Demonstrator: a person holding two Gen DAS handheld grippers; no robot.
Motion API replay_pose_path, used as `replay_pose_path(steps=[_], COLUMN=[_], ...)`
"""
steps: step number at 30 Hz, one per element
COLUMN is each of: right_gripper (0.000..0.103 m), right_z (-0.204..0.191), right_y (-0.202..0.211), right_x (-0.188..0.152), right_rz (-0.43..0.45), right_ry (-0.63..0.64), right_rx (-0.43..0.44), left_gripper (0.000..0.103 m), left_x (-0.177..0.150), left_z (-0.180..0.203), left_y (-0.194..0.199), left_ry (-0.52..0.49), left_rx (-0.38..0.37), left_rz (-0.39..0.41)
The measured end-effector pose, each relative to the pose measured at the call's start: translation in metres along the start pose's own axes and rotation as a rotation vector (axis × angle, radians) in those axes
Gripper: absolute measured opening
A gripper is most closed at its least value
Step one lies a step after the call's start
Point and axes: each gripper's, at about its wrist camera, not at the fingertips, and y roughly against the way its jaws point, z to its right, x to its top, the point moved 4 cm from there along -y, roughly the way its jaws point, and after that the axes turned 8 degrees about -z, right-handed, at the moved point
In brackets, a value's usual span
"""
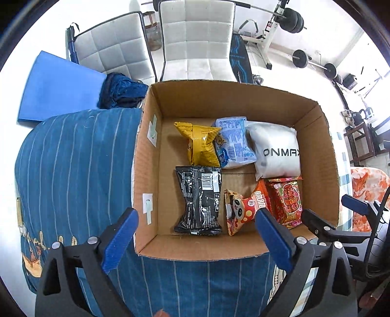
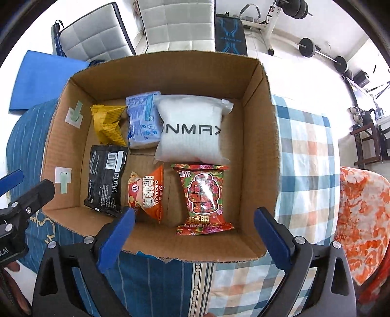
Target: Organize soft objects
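Note:
An open cardboard box (image 1: 146, 170) (image 2: 258, 136) stands on a bed. Inside lie several soft packets: a yellow one (image 1: 202, 143) (image 2: 108, 124), a pale blue one (image 1: 232, 142) (image 2: 143, 119), a white ONMAX bag (image 1: 275, 148) (image 2: 192, 126), a black one (image 1: 198, 200) (image 2: 106, 175), an orange panda snack (image 1: 243, 207) (image 2: 146, 195) and a red floral packet (image 1: 287, 200) (image 2: 203, 197). My left gripper (image 1: 195, 239) is open and empty above the box's near edge. My right gripper (image 2: 195, 236) is open and empty, also above the near edge.
The bed has a blue striped cover (image 1: 73, 170) and a checked sheet (image 2: 307, 151). An orange floral cloth (image 2: 360, 209) lies at right. Two white chairs (image 1: 195, 36), a blue mat (image 1: 58, 85) and weight equipment (image 1: 292, 22) stand beyond the box.

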Motion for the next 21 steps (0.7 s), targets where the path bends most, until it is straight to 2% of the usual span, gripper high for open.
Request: replay_pose_path(steps=[5, 10, 14, 21], right_gripper=[0.1, 0.1, 0.1, 0.1], right_z=[0.004, 0.009, 0.014, 0.021], right_y=[0.02, 0.053, 0.088, 0.146], right_x=[-0.012, -0.03, -0.054, -0.104], right_rz=[0.037, 0.1, 0.16, 0.251], right_ry=[-0.013, -0.025, -0.028, -0.023], right_rx=[-0.003, -0.014, -0.013, 0.004], left_gripper=[0.098, 0.098, 0.098, 0.098], left_x=[-0.01, -0.03, -0.052, -0.093], left_z=[0.005, 0.014, 0.02, 0.027], left_y=[0.022, 0.063, 0.099, 0.145], left_ry=[0.002, 0.001, 0.0, 0.004], left_rx=[0.009, 0.013, 0.017, 0.0], left_rz=[0.048, 0.132, 0.2, 0.261])
